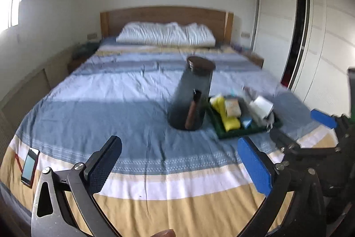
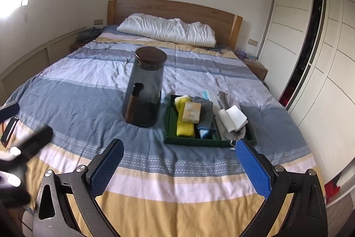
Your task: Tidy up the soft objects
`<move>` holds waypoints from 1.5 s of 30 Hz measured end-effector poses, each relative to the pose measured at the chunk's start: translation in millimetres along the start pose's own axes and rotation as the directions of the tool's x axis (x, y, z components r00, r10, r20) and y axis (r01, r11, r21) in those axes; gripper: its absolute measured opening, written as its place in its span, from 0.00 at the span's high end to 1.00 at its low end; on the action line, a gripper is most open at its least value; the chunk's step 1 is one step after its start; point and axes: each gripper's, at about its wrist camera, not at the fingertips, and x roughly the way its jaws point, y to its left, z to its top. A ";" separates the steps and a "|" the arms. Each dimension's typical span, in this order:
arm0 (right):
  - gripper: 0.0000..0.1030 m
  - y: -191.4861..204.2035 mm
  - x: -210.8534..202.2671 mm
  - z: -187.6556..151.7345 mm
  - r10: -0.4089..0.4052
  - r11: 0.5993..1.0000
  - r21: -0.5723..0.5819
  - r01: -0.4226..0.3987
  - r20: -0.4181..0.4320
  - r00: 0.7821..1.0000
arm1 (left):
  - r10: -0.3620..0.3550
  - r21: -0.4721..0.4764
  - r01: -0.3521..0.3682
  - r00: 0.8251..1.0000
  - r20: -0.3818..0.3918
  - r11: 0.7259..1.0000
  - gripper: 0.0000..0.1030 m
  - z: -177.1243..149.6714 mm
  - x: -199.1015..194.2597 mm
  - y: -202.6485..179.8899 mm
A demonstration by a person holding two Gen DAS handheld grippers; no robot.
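On the striped bed (image 2: 88, 90) a dark green tray (image 2: 169, 123) sits toward the foot end, at about 1 o'clock from the right gripper (image 2: 179, 170) and just right of a tall smoked-glass jar (image 2: 146, 81). The tray's long sides run across the bed, from 9 to 3 o'clock.

Inside it, the yellow towel (image 2: 185, 128) is rolled and lies along the left side, its long axis running from 6 toward 12 o'clock, up toward the pillow (image 2: 168, 29). A small tan box (image 2: 192, 112) rests on it. Next to it, at 3 o'clock, the grey cloth (image 2: 205, 107) and blue cloth (image 2: 204, 129) lie on the same head-to-foot line. A white folded cloth (image 2: 233, 118) sits on a grey bag (image 2: 228, 101) at the tray's right end, tilted toward 2 o'clock.

The jar stands upright with a dark lid (image 2: 150, 56), a wooden-handled tool (image 2: 133, 103) leaning inside it.

Both grippers hover above the foot of the bed. The right gripper's jaws are spread wide with nothing between them. The left gripper (image 1: 179, 166) is likewise wide and empty. A phone (image 1: 30, 164) lies at the bed's edge, at 9 o'clock from the left gripper.
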 end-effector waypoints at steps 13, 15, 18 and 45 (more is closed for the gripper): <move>0.00 31.1 -56.7 -28.0 0.022 0.997 -0.081 -0.016 0.064 0.998 | 0.124 -0.017 -0.123 0.992 0.037 0.992 0.01 -10.2 -37.3 18.1; 0.00 31.3 -58.6 -27.8 0.024 0.996 -0.083 -0.018 0.064 0.998 | 0.146 -0.009 -0.146 0.988 0.056 0.989 0.01 -10.1 -41.3 15.9; 0.00 29.6 -61.5 -27.9 0.025 0.997 -0.078 -0.020 0.067 0.997 | 0.145 -0.009 -0.145 0.988 0.062 0.989 0.01 -9.6 -45.7 15.2; 0.00 33.2 -68.9 -36.4 -0.012 0.995 -0.093 0.020 0.080 0.997 | 0.110 0.009 -0.111 0.992 0.063 0.994 0.01 -12.3 -58.5 0.7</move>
